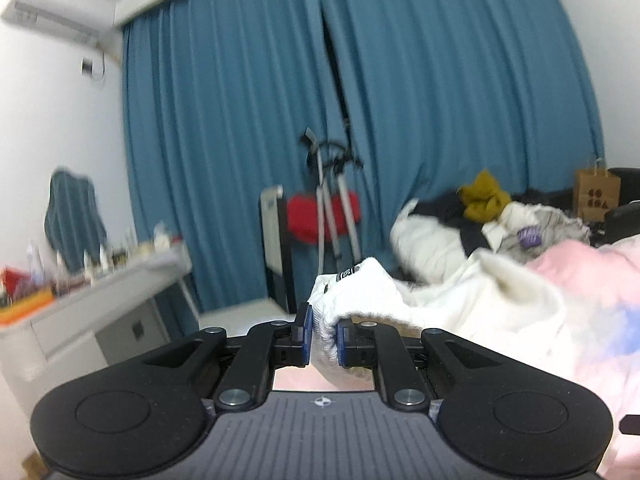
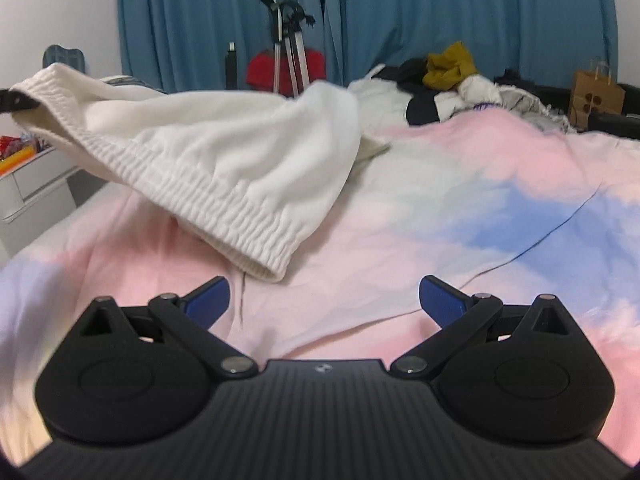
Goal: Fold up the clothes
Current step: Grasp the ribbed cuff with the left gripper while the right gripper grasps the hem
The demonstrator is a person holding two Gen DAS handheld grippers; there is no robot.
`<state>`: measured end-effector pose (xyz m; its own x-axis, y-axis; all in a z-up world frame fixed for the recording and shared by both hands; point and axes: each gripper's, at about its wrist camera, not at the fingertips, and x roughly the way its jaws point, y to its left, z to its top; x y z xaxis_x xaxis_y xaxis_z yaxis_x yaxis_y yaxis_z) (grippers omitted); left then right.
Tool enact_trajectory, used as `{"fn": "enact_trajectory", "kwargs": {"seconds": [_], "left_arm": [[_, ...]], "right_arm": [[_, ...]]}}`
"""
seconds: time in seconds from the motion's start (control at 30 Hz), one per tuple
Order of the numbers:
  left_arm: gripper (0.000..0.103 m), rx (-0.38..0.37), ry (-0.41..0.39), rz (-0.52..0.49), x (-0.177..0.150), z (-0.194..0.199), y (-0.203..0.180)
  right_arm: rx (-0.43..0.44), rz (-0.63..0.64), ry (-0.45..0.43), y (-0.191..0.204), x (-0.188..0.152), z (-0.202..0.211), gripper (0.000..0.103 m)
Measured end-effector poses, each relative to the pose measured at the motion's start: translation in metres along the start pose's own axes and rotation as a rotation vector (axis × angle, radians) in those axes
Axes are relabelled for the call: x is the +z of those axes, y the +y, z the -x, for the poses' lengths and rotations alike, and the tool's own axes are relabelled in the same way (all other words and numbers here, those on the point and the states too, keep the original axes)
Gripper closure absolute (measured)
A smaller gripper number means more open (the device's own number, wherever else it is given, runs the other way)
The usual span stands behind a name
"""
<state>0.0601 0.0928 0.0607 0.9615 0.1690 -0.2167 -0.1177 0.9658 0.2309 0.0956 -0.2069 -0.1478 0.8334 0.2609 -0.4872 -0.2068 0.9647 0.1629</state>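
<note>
My left gripper (image 1: 323,334) is shut on the ribbed waistband of a white fleece garment (image 1: 360,296) and holds it lifted off the bed. In the right wrist view the same white garment (image 2: 224,148) hangs stretched from the far left down to the pink and blue bedspread (image 2: 460,208), its elastic waistband drooping in front. The left gripper's tip shows at the far left edge of that view (image 2: 12,102). My right gripper (image 2: 324,300) is open and empty, low over the bedspread, just short of the waistband's lowest corner.
A pile of other clothes (image 2: 448,76), white, black and mustard, lies at the far end of the bed. A brown paper bag (image 2: 596,94) stands at the far right. A cluttered white desk (image 1: 92,300) stands left of the bed. Blue curtains (image 1: 360,100), a tripod and a red item stand behind.
</note>
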Motion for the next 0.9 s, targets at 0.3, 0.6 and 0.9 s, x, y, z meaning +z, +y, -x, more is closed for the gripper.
{"fn": "enact_trajectory", "kwargs": {"seconds": [0.3, 0.6, 0.9], "left_arm": [[0.09, -0.007, 0.077, 0.1, -0.061, 0.006, 0.062], [0.09, -0.014, 0.231, 0.175, -0.093, -0.04, 0.081], [0.089, -0.004, 0.305, 0.107, -0.109, -0.068, 0.067]], "right_arm": [[0.082, -0.061, 0.043, 0.006, 0.006, -0.062, 0.03], [0.112, -0.028, -0.045, 0.016, 0.009, -0.085, 0.047], [0.141, -0.029, -0.047, 0.018, 0.013, -0.085, 0.064]]}}
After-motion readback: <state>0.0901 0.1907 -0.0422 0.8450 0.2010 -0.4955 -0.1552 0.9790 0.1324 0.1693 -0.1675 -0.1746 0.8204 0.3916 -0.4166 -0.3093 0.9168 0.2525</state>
